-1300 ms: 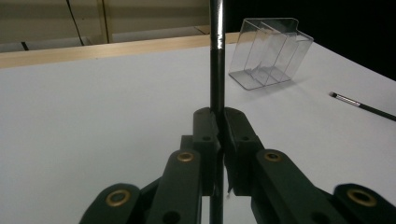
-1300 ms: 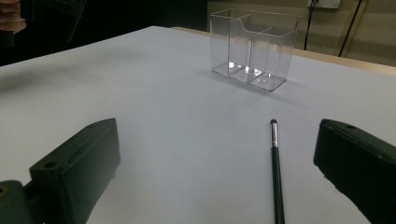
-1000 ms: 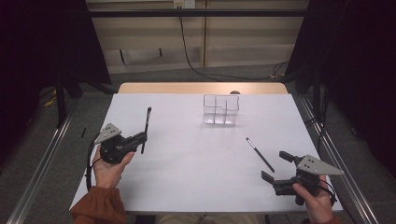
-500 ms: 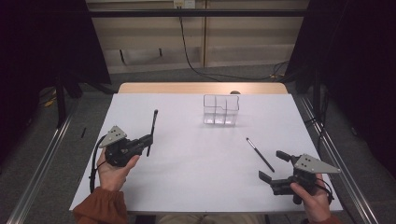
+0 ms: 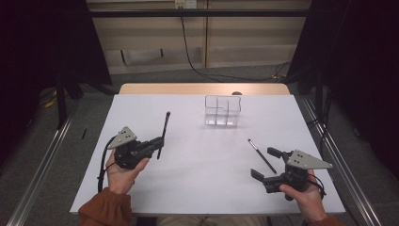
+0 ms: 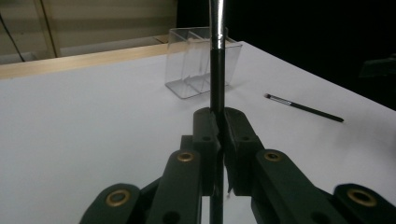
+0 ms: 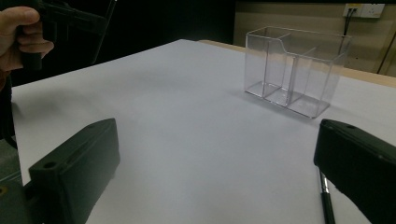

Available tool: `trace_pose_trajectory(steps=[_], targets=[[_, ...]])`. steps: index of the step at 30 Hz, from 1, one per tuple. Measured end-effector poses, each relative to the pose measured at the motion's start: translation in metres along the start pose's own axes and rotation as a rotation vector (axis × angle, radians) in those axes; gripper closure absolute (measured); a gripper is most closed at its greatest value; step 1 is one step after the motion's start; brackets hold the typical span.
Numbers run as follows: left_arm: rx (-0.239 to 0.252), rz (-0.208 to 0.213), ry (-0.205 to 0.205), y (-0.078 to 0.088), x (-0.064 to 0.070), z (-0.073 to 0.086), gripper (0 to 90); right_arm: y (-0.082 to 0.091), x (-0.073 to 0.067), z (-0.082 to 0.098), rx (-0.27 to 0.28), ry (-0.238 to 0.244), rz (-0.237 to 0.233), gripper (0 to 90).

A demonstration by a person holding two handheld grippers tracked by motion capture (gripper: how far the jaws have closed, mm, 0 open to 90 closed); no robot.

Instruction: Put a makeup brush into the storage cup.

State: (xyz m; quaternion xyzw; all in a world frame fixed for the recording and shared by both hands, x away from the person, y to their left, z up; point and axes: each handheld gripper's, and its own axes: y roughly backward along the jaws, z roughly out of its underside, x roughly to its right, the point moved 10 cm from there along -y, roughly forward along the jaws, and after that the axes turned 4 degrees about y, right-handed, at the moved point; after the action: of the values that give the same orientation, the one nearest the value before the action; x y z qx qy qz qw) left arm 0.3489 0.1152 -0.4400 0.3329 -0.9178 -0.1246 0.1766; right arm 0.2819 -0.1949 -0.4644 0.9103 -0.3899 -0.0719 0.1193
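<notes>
— Which step is in hand?

— A dark pen (image 5: 163, 133) is clamped in the left gripper (image 5: 157, 142), jaws closed tight on its lower shaft, and is held above the white table (image 5: 188, 188) at the left side. It is judged to be the carrying step: the pen is lifted and not yet brought to the clear organizer (image 5: 223, 111), which stands well apart near the far edge.

— And the other tool?

— The right gripper (image 5: 267, 164) is held with its jaws wide apart and nothing between them. A second pen (image 5: 262, 156) is seen lying flat on the table just beside it.

— How is the held pen oriented?

— Its long axis is set nearly upright, leaning slightly away from the person; in the left gripper view the shaft (image 6: 216, 70) runs straight up from the jaws, with the organizer (image 6: 196, 65) behind it. Which end is the tip cannot be told.

— What is called for next?

— The pen must be carried over an open compartment, kept upright, and lowered before the jaws are released. The second pen points diagonally, away and to the left, so the right jaws would need to be aligned across it.
</notes>
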Motion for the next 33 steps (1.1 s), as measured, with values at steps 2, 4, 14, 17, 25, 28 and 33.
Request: trace_pose_trajectory(steps=[2, 4, 14, 17, 25, 28, 33], targets=[[0.002, 0.011, 0.003, -0.002, 0.003, -0.001, 84.3, -0.006, -0.002, -0.002, -0.003, -0.01, -0.011, 0.0], [-0.001, 0.008, 0.005, -0.004, 0.004, 0.001, 84.3, -0.007, -0.003, -0.003, -0.001, -0.012, -0.018, 0.5], [-0.004, 0.069, -0.003, -0.019, 0.027, -0.003, 84.3, -0.029, -0.014, -0.03, 0.018, -0.034, -0.083, 0.0], [-0.008, 0.075, -0.005, -0.023, 0.031, -0.003, 84.3, -0.035, -0.018, -0.035, 0.022, -0.031, -0.101, 0.2], [-0.019, 0.096, -0.015, -0.04, 0.039, -0.007, 84.3, -0.053, -0.028, -0.057, 0.066, 0.008, -0.146, 7.2], [-0.017, 0.108, -0.022, -0.046, 0.044, -0.009, 84.4, -0.057, -0.03, -0.062, 0.067, 0.018, -0.15, 7.2], [-0.039, 0.13, -0.042, -0.057, 0.052, -0.012, 84.3, -0.065, -0.031, -0.067, 0.069, 0.015, -0.164, 7.9]])
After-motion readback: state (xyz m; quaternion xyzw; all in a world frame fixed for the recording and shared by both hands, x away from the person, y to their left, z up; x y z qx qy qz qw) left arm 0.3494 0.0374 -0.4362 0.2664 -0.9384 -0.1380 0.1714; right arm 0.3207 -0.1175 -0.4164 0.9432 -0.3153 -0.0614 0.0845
